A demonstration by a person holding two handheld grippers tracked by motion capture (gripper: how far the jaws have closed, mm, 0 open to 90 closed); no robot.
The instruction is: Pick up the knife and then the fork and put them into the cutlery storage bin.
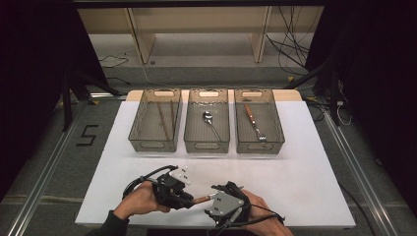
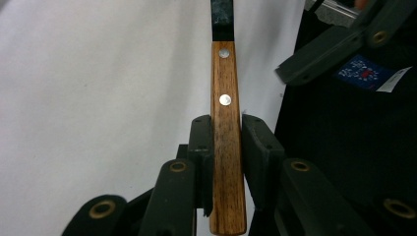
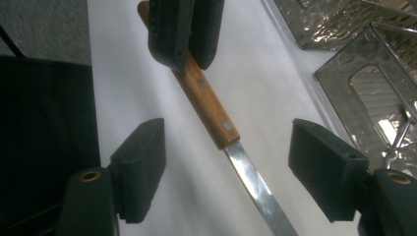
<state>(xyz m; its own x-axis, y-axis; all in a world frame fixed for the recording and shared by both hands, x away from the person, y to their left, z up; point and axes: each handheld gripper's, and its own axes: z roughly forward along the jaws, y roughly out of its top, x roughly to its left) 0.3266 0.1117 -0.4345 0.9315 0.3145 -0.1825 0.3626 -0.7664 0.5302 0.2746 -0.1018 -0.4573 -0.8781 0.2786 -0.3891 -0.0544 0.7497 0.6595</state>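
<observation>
A knife with a wooden handle [image 2: 227, 113] and a steel blade [image 3: 255, 189] hangs just above the white table top [image 1: 295, 167] near its front edge. My left gripper [image 2: 227, 142] is shut on the handle's rear part, pads pressed on both sides; in the high view it [image 1: 186, 200] sits front left of centre. My right gripper [image 3: 226, 167] stands open, its pads wide on either side of where handle meets blade, touching neither. In the high view the right gripper [image 1: 212, 197] faces the left one, with the knife handle [image 1: 200, 199] between them.
Three clear mesh bins stand in a row at mid table: the left bin [image 1: 147, 145] holds chopsticks [image 1: 164, 120], the middle bin [image 1: 207, 146] a spoon [image 1: 211, 123], the right bin [image 1: 259, 146] a wooden-handled fork [image 1: 254, 123]. Cables lie on the floor beyond.
</observation>
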